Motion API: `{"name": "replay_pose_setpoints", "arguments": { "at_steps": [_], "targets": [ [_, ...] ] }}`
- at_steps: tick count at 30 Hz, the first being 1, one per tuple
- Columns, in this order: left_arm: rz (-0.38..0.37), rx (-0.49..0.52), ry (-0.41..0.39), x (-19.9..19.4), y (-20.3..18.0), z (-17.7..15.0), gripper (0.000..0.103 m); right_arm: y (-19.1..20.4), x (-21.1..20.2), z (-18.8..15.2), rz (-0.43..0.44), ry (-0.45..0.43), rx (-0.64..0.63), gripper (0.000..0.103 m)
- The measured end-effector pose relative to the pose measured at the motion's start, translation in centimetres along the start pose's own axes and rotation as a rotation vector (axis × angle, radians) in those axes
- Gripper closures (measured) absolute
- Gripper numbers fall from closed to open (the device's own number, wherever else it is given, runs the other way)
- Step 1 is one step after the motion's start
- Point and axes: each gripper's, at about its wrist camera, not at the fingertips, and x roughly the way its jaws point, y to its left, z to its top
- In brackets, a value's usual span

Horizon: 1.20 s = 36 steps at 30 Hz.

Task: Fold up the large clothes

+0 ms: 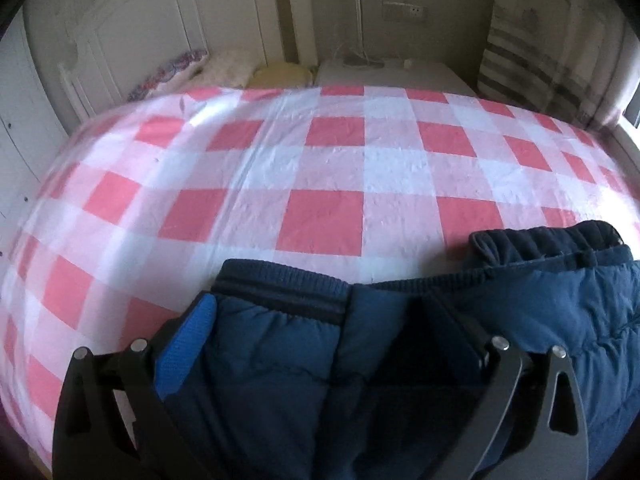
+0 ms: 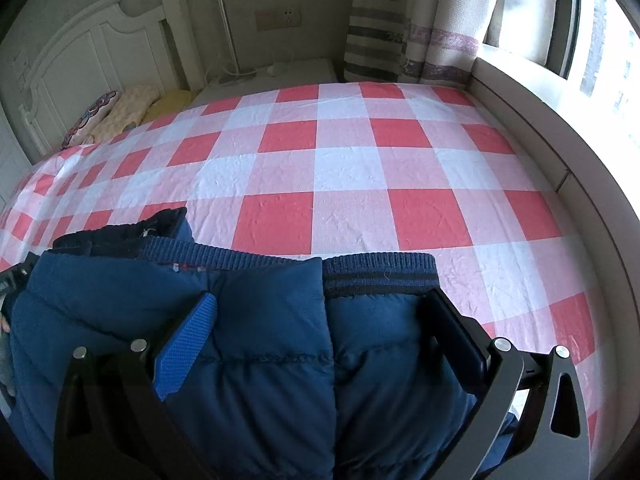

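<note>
Left tool (image 1: 320, 316) and right tool (image 2: 320, 312) – each has its fingers set wide apart with the navy padded jacket (image 2: 256, 344) bunched between them. Garment fills the lower frame of both views, over the checked bed sheet (image 2: 352, 184); whether either actually pinches the fabric cannot be told.

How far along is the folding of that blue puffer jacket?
Early to midway. Done: nothing clearly finished. In hand: the navy puffer jacket is bunched between both the left hand-held gripper and right hand-held gripper, ribbed hem forward. Left: lay flat on the checked bedsheet, fold.
</note>
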Motion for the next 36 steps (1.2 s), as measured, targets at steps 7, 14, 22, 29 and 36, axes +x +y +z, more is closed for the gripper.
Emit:
{"name": "replay_pose_setpoints", "arguments": {
  "at_steps": [7,14,22,29,36],
  "targets": [
    [-0.077,-0.074,0.022,0.3,1.2,-0.1,0.002,6.3,-6.4,0.6,-0.042,-0.159,-0.165,0.004],
    [-0.037,-0.061,0.001,-0.4,0.8,-0.1,0.002,13.1,-0.5,-1.9,0.095,0.046,-0.335,0.004],
    [-0.210,0.090,-0.098,-6.1,-7.9,0.4,0.002,12.8,-0.6,-1.7,0.110,0.036,-0.320,0.004],
    [-0.194,0.087,-0.003,-1.9,-8.6,-0.8,0.002,12.6,-1.1,-2.1,0.102,0.020,-0.321,0.004],
    [-0.186,0.095,-0.018,-2.1,-8.6,-1.0,0.002,7.6,-4.7,-1.0,0.091,-0.046,-0.213,0.005]
  ]
}}
